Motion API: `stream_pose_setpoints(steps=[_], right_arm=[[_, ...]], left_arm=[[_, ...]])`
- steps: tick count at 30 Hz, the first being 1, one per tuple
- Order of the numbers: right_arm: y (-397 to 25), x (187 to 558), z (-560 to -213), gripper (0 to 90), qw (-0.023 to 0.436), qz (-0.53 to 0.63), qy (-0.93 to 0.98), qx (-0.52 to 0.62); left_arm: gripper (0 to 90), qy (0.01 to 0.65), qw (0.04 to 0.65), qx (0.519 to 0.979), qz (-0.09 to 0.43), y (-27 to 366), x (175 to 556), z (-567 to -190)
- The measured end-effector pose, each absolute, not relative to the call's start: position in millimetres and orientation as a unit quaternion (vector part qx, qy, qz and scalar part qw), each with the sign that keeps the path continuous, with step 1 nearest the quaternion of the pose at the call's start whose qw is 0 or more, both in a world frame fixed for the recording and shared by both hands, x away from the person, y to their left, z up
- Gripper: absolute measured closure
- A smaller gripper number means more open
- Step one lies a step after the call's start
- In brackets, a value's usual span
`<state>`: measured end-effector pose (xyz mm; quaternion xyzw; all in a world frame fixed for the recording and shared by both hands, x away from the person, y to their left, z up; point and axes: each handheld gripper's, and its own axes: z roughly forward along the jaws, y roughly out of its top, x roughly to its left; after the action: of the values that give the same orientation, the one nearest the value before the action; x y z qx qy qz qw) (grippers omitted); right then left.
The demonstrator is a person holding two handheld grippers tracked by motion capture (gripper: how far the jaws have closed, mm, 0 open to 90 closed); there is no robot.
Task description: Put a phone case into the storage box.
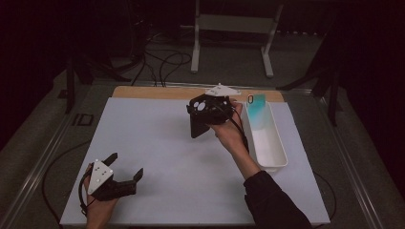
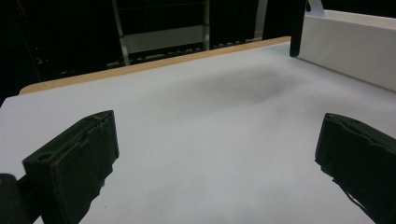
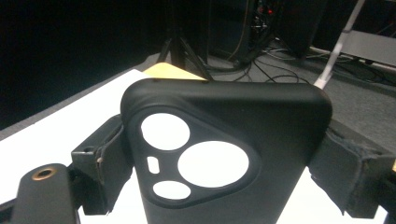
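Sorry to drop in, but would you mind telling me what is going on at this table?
A person works with two handheld tools. The right tool is shut on a black phone case, held above the white mat beside a white bin that holds a teal case. The left tool sits open near the mat's front left, holding nothing.

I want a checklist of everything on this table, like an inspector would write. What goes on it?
Surface: white table top, bare in the middle, with a wooden edge at the far side.
Job's things: black phone case with camera cut-outs; white tray at the right, a teal phone case in its far end.
Clutter: nothing seen.
Grippers: right hand-held gripper is shut on the black phone case, lifted beside the tray; left hand-held gripper is open and holds nothing, near the front left corner.
Cables: one trails from each gripper; more lie on the floor.
Surroundings: dark room, a white frame stand behind the table.
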<state>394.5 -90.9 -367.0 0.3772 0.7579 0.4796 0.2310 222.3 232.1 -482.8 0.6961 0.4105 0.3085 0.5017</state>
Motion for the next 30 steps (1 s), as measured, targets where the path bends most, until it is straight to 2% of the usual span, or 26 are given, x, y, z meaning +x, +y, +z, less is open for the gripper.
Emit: stream_pose_setpoints(steps=[30], right_arm=[[-111, 426, -362, 14.0, 0.255, 0.461, 0.737, 0.422]], left_arm=[[0.0, 0.411, 0.503, 0.695, 0.310, 232, 223, -483]])
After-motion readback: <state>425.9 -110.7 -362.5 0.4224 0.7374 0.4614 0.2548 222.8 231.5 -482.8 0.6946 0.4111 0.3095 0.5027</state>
